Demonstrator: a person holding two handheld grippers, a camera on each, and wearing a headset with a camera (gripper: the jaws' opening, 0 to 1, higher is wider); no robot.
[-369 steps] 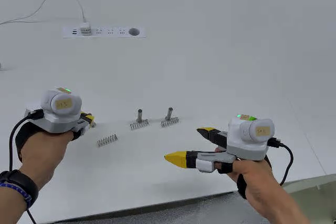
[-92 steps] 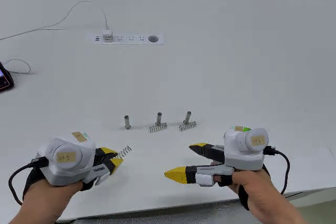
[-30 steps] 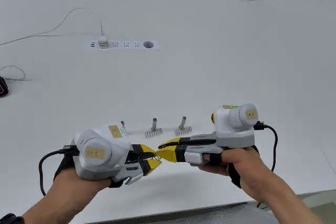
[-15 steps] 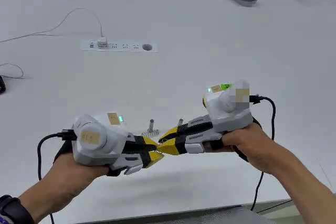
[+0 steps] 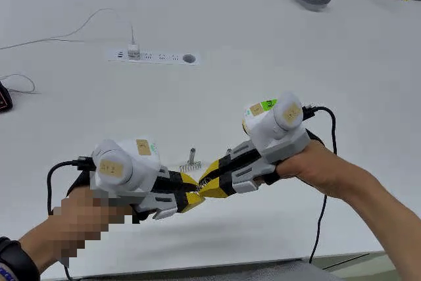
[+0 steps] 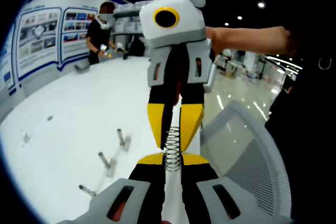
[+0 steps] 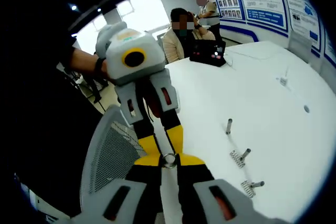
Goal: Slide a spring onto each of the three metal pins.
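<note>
Fingers [image 6: 149, 171] — both pairs (closed) — pinch one spring [image 6: 171, 150].

Near the front edge of the white counter [image 5: 276, 44], the left yellow-tipped tool [image 5: 191, 193] and the right yellow-tipped tool [image 5: 205, 185] meet tip to tip, a small coiled metal spring [image 5: 198, 188] barely visible between them. Just behind stands an upright grey metal pin [image 5: 192, 155].

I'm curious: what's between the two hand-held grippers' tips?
A spring, gripped by both the left hand-held gripper and right hand-held gripper; the left gripper view shows it.
</note>
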